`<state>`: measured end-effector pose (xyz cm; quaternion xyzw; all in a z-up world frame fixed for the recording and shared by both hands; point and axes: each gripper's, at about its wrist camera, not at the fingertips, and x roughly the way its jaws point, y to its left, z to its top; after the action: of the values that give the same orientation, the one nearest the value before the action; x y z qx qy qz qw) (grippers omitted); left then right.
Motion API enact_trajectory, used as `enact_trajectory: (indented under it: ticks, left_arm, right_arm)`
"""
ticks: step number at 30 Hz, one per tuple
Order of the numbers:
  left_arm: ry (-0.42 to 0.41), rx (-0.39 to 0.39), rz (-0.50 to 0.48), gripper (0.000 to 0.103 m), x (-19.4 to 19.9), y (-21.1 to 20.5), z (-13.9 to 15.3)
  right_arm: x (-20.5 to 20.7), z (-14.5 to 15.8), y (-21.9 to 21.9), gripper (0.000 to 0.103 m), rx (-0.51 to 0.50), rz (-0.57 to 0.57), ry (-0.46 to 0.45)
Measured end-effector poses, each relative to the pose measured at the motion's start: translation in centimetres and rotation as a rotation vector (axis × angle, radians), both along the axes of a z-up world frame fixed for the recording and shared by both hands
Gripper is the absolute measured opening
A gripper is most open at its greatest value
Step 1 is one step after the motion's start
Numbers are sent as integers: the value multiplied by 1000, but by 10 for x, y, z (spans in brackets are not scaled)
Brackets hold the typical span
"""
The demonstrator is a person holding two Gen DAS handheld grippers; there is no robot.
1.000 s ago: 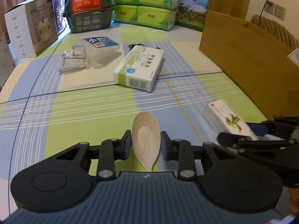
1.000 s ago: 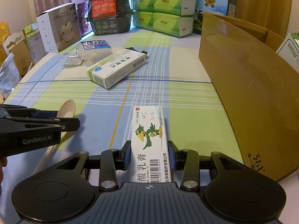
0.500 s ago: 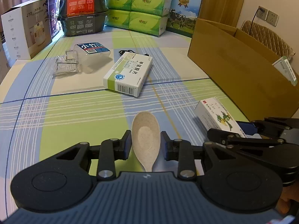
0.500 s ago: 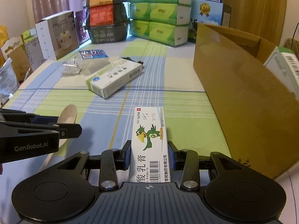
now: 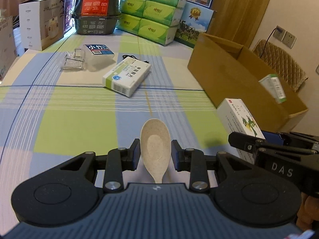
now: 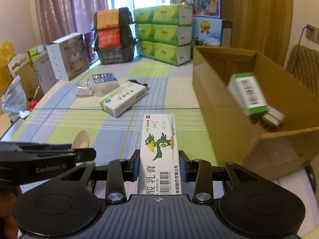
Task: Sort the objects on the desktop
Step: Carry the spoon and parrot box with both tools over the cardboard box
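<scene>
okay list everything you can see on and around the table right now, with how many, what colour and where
Spoon: 1, speckled beige, held in the left gripper.
Ointment box: 1, white with green parrot, held in the right gripper.
Medicine box: 1, white and green, mid-table.
Clear container: 1, blue label, far left of table.
Clear plastic holder: 1, beside that container.
Black cable: 1, behind the medicine box.
Cardboard box: 1, brown, open, right side of the table.
Green-and-white carton: 1, inside the cardboard box.
Tissue packs: several, green, stacked at far edge.
Dark tubs: 3, stacked, far edge.
White carton: 1, far left.
Tablecloth: 1, blue, green and cream check.
Left gripper: black, shut.
Right gripper: black, shut.
</scene>
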<state>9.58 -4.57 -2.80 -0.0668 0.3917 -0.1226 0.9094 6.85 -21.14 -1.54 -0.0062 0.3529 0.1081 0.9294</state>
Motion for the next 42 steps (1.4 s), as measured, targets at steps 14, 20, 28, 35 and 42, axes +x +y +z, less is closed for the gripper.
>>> enact_trajectory:
  ticks: [14,20,28,35,42]
  left_arm:
    - [-54,-29,-70,27,-50,-65,58]
    - [-82,-43,-139,27,-51,-105,76]
    - [-95,-57,-212,27,-33,-151,93]
    - [-102,-96,-227,27,0,-183,112]
    - [-67,-173,-206,27,36,-207,120]
  right_arm:
    - [-52,51,-63,36,-5,-72,-82]
    - [-62,65,-105,36,-12,-142,-105]
    - [-59,78,-151,36,-8,-206,-127]
    - [-40,91,-179,36,-23,-215,-149]
    - [-12,101,-200,36,-33,-208,-151]
